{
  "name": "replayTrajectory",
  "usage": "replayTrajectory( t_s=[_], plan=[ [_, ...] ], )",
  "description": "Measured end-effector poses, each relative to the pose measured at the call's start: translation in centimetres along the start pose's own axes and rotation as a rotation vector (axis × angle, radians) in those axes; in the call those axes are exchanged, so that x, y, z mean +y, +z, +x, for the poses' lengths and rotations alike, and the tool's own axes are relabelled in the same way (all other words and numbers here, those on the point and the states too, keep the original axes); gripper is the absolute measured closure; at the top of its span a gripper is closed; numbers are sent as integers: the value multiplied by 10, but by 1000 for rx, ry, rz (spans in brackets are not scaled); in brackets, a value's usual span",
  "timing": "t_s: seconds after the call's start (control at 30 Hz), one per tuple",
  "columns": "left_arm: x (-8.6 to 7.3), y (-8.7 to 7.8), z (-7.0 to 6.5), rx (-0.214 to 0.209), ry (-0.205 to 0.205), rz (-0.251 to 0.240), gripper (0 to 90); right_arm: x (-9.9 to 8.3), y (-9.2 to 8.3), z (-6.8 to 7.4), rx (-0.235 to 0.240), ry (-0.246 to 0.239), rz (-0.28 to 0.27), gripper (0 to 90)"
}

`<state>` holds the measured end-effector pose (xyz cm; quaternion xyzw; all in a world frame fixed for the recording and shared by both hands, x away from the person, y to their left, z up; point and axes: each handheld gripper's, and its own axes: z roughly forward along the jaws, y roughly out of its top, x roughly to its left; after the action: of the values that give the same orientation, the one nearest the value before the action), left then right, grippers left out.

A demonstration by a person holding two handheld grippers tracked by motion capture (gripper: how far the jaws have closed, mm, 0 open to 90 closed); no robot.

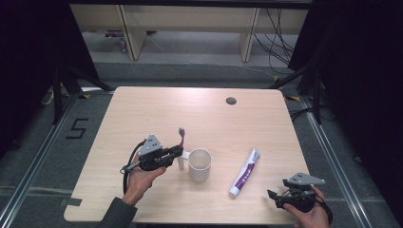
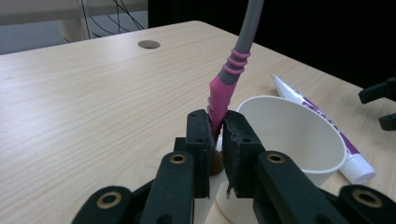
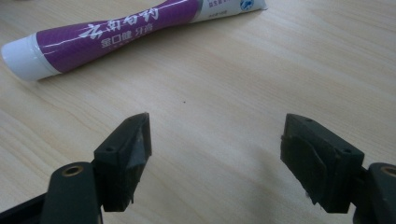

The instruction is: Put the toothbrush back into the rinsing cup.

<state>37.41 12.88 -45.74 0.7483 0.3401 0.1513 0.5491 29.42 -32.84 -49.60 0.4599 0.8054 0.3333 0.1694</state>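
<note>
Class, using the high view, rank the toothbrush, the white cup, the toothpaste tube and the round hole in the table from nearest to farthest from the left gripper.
From the left gripper:
1. Toothbrush, clamped in its jaws.
2. White cup, just to its right.
3. Toothpaste tube, further right, lying flat.
4. Round hole, near the table's far edge.

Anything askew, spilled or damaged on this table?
Nothing spilled. The left gripper pinches the toothbrush by its pink handle, tilted beside the cup. The pad facing on one of its fingers looks frayed. The toothpaste tube lies capped.
</note>
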Motion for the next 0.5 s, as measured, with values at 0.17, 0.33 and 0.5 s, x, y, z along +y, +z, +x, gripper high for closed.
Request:
replayTrajectory(
  t_s=[0.17,0.33,0.5],
  plan=[
    [-1,1,1,-24,-14,23,768,0,1,-2,10,-21,-5,253],
    [2,-1,-1,-16,-10,19,624,1,0,-3,29,-26,15,253],
    [8,-7,-3,2,-37,9,474,1,-1,-2,8,-14,16,253]
  ],
)
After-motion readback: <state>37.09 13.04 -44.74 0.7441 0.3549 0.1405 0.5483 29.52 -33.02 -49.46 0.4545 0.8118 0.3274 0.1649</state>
